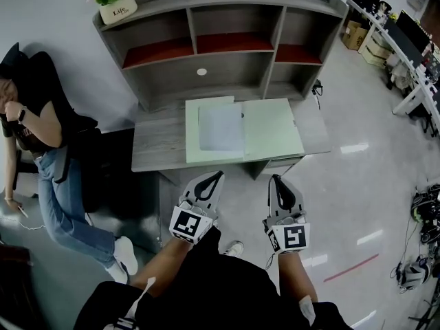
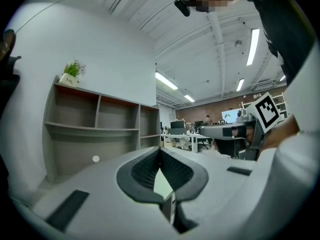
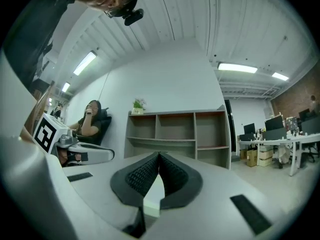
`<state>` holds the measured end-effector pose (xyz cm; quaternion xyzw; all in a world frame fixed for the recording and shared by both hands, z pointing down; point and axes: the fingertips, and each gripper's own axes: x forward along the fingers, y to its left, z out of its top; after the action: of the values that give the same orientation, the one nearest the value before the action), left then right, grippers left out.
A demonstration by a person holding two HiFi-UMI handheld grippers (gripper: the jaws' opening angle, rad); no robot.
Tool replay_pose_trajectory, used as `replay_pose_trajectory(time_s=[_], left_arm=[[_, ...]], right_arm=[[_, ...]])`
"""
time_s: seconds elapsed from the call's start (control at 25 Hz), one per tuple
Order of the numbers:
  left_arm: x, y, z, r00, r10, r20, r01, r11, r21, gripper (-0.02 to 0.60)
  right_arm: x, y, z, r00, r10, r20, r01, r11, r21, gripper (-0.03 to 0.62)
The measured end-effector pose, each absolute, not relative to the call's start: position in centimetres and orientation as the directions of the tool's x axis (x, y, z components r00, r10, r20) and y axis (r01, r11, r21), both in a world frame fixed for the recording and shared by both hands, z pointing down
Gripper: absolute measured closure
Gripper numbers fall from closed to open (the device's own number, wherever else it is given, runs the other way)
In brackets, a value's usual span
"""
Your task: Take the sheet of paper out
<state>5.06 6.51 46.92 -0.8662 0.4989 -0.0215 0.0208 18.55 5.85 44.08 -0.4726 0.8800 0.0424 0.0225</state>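
A pale green folder (image 1: 268,130) lies open on the grey desk (image 1: 157,143). A pale sheet of paper (image 1: 221,128) rests on the folder's left half. Both grippers hang level in front of the desk's near edge, short of the folder. My left gripper (image 1: 218,174) is shut with nothing between its pads, and its own view shows the tips (image 2: 160,151) meeting. My right gripper (image 1: 274,178) is also shut and empty, with its jaws (image 3: 159,156) closed. Each gripper shows in the other's view.
A grey shelf unit (image 1: 220,40) with red-lined compartments stands at the desk's back, with a potted plant (image 1: 115,0) on top. A person (image 1: 41,150) sits in a chair to the left. Desks with monitors (image 1: 405,40) and cables (image 1: 423,212) are at the right.
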Motion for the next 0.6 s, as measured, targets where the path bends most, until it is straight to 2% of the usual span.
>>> replay_pose_trajectory(time_s=[0.44, 0.6], left_arm=[[0.2, -0.3, 47.8, 0.453, -0.890, 0.048, -0.891, -0.454, -0.003, 0.574], [-1.7, -2.9, 47.0, 0.461, -0.887, 0.016, -0.886, -0.461, -0.044, 0.574]], right_arm=[[14.3, -1.6, 44.2, -0.567, -0.821, -0.059, -0.823, 0.565, 0.047, 0.571], [12.0, -4.4, 44.1, -0.579, -0.814, -0.046, -0.815, 0.577, 0.051, 0.571]])
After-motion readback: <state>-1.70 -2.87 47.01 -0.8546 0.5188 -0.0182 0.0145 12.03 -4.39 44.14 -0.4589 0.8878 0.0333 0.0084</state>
